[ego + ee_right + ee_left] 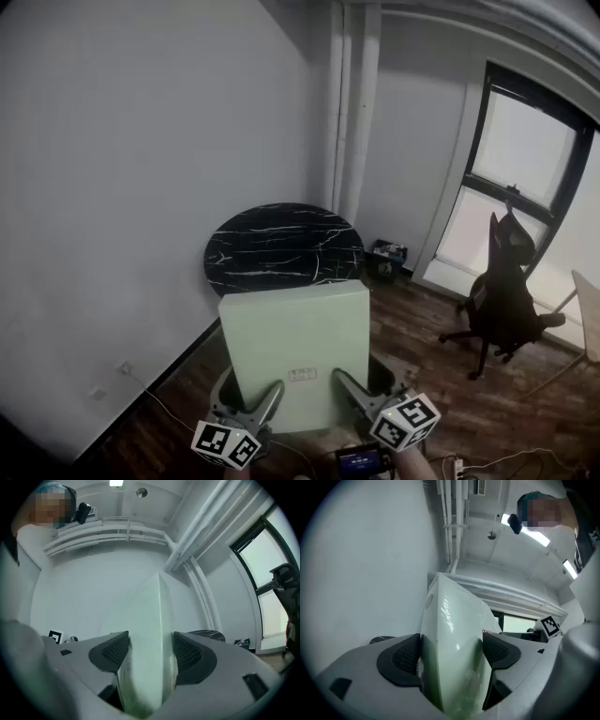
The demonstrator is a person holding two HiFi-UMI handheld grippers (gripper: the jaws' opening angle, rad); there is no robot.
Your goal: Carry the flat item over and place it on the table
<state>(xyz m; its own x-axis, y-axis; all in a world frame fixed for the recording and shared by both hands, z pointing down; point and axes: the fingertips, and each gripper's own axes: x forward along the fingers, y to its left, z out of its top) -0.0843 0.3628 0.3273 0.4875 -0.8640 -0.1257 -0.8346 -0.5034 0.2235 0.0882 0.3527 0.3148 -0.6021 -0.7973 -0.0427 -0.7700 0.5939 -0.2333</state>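
I hold a pale green flat box [298, 347] up in front of me, tilted, with both grippers at its near edge. My left gripper [270, 392] is shut on its lower left part, and the box [452, 644] fills the gap between that gripper's dark pads [404, 657]. My right gripper [345, 382] is shut on the lower right part, with the box [150, 639] pressed between its pads [186, 653]. Ahead stands a round black marble table [283, 248], beyond the box's far edge.
A grey wall [141, 187] runs along the left with pipes [352, 103] in the corner. A black office chair [504, 291] stands by the window [525, 178] at the right. A small crate [386, 258] sits on the dark wood floor [469, 403] behind the table.
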